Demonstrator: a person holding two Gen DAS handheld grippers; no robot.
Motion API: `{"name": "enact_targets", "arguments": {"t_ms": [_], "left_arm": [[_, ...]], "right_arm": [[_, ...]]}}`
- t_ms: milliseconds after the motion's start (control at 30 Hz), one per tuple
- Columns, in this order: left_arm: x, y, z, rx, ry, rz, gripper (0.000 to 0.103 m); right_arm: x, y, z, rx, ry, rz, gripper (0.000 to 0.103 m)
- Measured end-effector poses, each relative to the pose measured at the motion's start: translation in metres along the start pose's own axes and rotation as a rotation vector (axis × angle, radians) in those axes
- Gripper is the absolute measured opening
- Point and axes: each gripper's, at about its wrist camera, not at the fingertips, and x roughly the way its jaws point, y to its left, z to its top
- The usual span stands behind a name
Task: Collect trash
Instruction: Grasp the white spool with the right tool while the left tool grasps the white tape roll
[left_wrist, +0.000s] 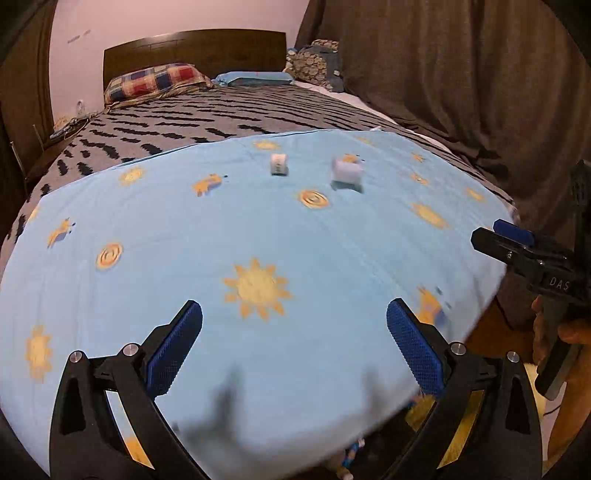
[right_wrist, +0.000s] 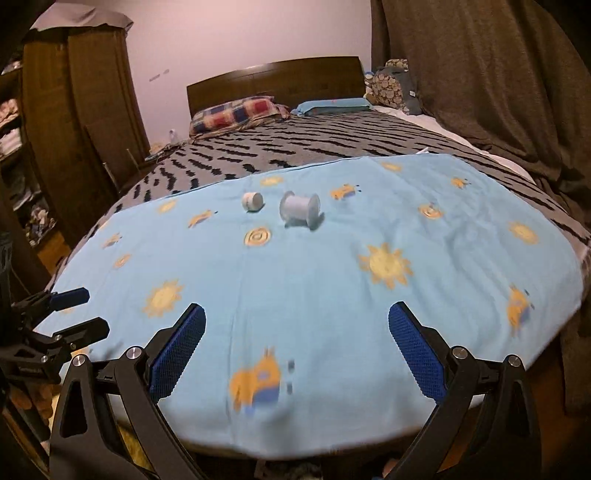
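Note:
Two pieces of trash lie on the far half of a light blue sheet printed with suns. One is a small white roll. To its right is a larger pale empty spool on its side. My left gripper hangs open over the sheet's near edge with nothing between its blue pads. My right gripper is open wide and empty too, well short of both pieces. A hand grips its handle.
The sheet covers the foot of a bed with a grey, black-patterned blanket. A checked pillow and a blue pillow rest against a dark headboard. Brown curtains hang at the right and a wooden wardrobe stands at the left.

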Motion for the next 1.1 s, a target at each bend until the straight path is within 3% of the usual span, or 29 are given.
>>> {"name": "enact_targets", "arguments": {"t_ms": [467,567,667,733,767,1000,1100], "left_arm": [[0.086,0.041,0.069,0.012,0.038,0.041,0.095],[0.099,0.044,0.078,0.022,0.049,0.034,0.095],[0.114,0.045,0.089,0.038,0.06,0.029,0.095],[0.123,0.045,0.097,0.039,0.07,0.019,0.095],[0.129,0.045,0.103,0.04,0.073,0.015,0.095],[0.174,0.034,0.14,0.035,0.072,0.005,0.094],[0.198,0.027,0.152,0.036,0.08,-0.002,0.083]], "right_arm": [[0.139,0.013,0.078,0.083,0.051,0.016,0.099],[0.172,0.014,0.088,0.098,0.099,-0.02,0.091],[0.203,0.008,0.091,0.122,0.163,-0.048,0.075],[0.214,0.005,0.091,0.113,0.185,-0.063,0.05],[0.216,0.002,0.091,0.108,0.189,-0.066,0.046],[0.207,-0.02,0.11,0.059,0.118,-0.05,0.046],[0.202,-0.032,0.116,0.062,0.098,-0.058,0.046]]}}
